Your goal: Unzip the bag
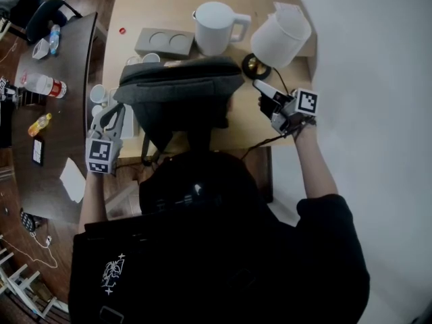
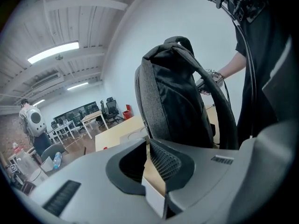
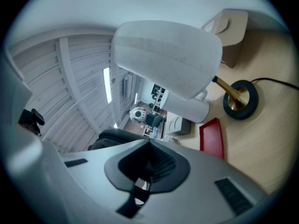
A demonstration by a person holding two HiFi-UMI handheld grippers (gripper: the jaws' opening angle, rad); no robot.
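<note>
The bag (image 1: 179, 93) stands upright on the table (image 1: 135, 12), in the middle of the head view. Its long top ridge runs left to right across the frame. The two grippers flank it. The left gripper (image 1: 116, 113) sits right at the bag's left side. The right gripper (image 1: 260, 86) is just off its right end, near the lamp (image 1: 280, 38).

In its own view, the left gripper (image 2: 148, 141) has its jaws drawn nearly together, tips at the foot of the bag (image 2: 177, 97). I cannot tell whether they pinch any fabric. The right gripper (image 3: 149, 143) is closed with nothing of the bag in it. The bag (image 3: 110, 139) shows only as a dark hump at that view's lower left, and the jaws point past it at the lamp (image 3: 168, 55).

The left gripper looks nearer. Only its view shows the bag's tall side and straps. No view shows the zip pull, which I judge runs along the ridge.
</note>
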